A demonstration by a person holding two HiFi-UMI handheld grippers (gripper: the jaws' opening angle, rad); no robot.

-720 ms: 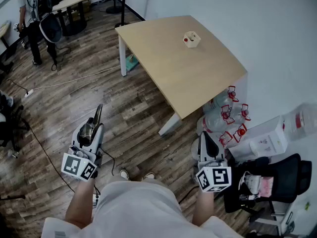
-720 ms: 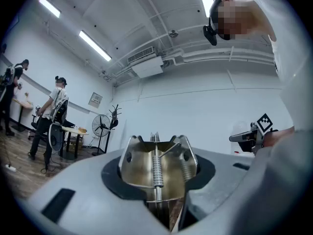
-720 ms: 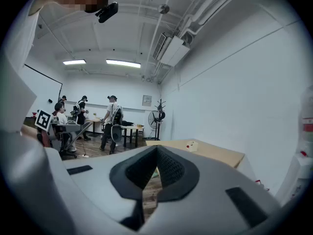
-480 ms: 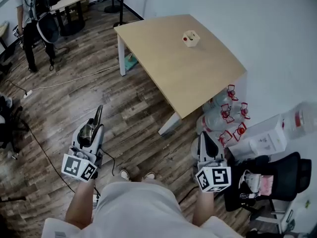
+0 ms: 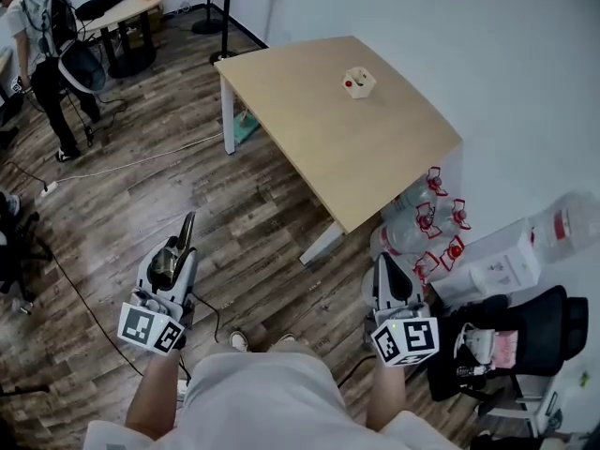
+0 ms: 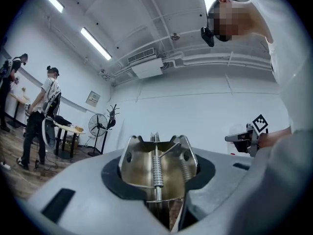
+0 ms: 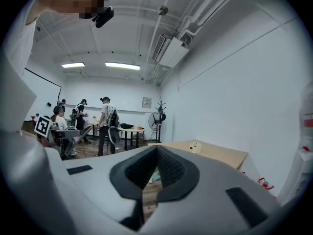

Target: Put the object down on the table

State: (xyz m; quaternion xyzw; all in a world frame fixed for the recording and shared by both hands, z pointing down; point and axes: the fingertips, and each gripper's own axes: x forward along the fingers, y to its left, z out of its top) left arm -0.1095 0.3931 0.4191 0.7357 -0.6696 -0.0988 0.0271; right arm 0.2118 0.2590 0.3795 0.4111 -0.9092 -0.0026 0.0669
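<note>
My left gripper [image 5: 180,244] hangs over the wooden floor, well short of the table, and is shut on a shiny metal spring tool [image 5: 170,261]. In the left gripper view the metal spring tool [image 6: 156,166] sits upright between the grey jaws, its coil spring down the middle, with the left gripper [image 6: 159,202] closed around its base. My right gripper [image 5: 388,272] is lower right, shut and empty; in its own view the right gripper [image 7: 155,173] has its black pads meeting. The light wooden table [image 5: 309,120] stands ahead of both.
A small white box with a red spot [image 5: 358,82] sits on the table's far part. Water bottles [image 5: 424,221] stand by the table's near right leg, with a black chair [image 5: 530,337] beside them. A person [image 5: 45,36] stands far left, and a cable [image 5: 141,159] crosses the floor.
The head view has shifted a little. The person at far left has stepped along the floor. Both grippers stay about where they were, the left still holding the tool.
</note>
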